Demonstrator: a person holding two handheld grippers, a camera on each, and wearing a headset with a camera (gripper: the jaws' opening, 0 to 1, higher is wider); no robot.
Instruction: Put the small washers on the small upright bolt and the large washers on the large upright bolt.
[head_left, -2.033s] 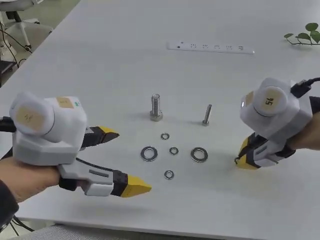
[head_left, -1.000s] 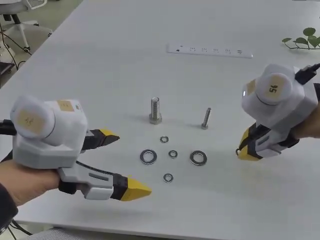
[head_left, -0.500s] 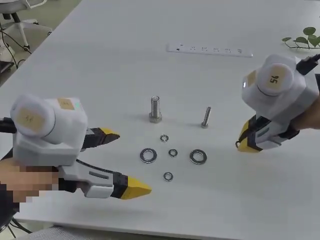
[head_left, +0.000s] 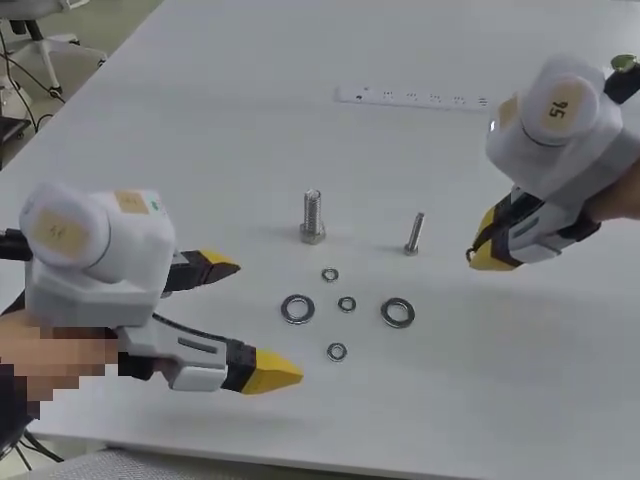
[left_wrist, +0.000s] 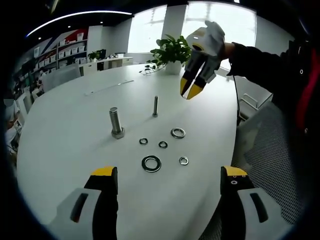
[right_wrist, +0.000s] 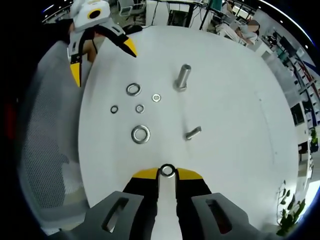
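Observation:
The large upright bolt and the thinner small bolt stand mid-table. In front of them lie two large washers and three small washers. My left gripper hovers open at the lower left, its jaws wide apart and nothing between them; its own view shows the same washers ahead. My right gripper hangs raised to the right of the small bolt. It is shut on a washer, pinched between its yellow tips; its size is unclear.
A white power strip lies at the back of the white table. A potted plant stands beyond the table's far end. Office chairs stand off the table's left side. The table's near edge runs just below my left gripper.
My right gripper has lifted off the table and moved up and back, still shut. The left gripper and the loose washers stay where they were.

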